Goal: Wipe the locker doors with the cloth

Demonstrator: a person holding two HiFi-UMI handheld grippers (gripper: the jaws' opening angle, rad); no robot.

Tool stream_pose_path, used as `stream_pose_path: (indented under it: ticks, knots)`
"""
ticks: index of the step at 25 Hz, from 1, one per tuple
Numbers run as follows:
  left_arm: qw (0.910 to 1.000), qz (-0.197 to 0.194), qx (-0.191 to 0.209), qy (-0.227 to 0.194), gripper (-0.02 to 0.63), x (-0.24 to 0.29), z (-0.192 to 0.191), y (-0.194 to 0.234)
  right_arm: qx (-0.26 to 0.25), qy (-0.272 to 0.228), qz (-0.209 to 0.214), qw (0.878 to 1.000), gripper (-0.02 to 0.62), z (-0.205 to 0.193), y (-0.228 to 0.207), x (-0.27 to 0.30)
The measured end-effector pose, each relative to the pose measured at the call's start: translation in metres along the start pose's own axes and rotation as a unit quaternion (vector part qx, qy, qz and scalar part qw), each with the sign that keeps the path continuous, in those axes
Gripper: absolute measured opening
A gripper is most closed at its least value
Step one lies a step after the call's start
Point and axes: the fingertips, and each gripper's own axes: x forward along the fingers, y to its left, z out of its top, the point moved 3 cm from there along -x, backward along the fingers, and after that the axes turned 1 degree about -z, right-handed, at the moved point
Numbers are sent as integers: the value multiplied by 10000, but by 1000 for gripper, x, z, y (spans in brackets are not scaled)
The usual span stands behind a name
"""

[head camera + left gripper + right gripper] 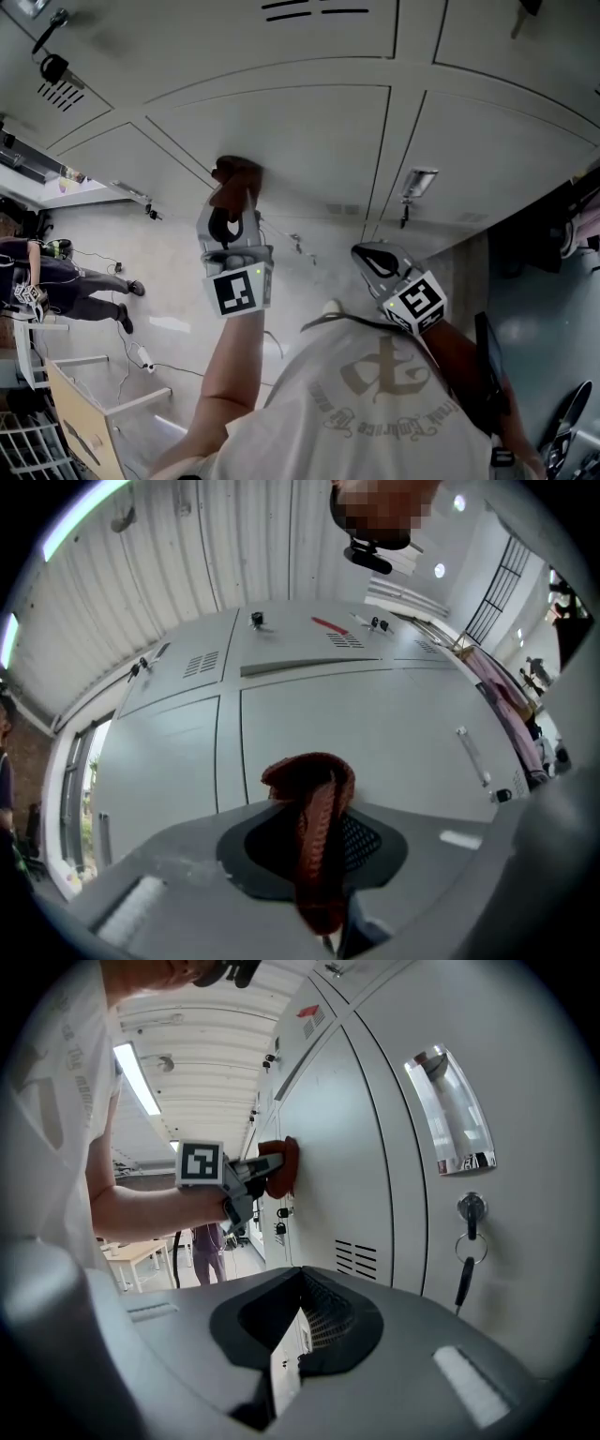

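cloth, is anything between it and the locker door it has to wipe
Nothing visible. The left tongs are shut on the reddish-brown cloth, and the right gripper view shows it pressed straight against the grey locker door.

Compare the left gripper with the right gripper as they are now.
The left gripper's jaws are clamped on a reddish-brown knitted cloth; the right gripper's jaws are together with nothing between them. The left gripper is raised, pressing the cloth on a pale grey metal locker door; the right gripper is held lower, off the doors. Both bear a black-and-white marker cube.
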Motion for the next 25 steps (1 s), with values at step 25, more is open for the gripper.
stream_pose_path:
  ticks: [25]
  knots:
    - [9935, -229, -74, 1116, 80, -11, -58, -42, -13, -36, -25, 10000, 8, -2, 1, -14]
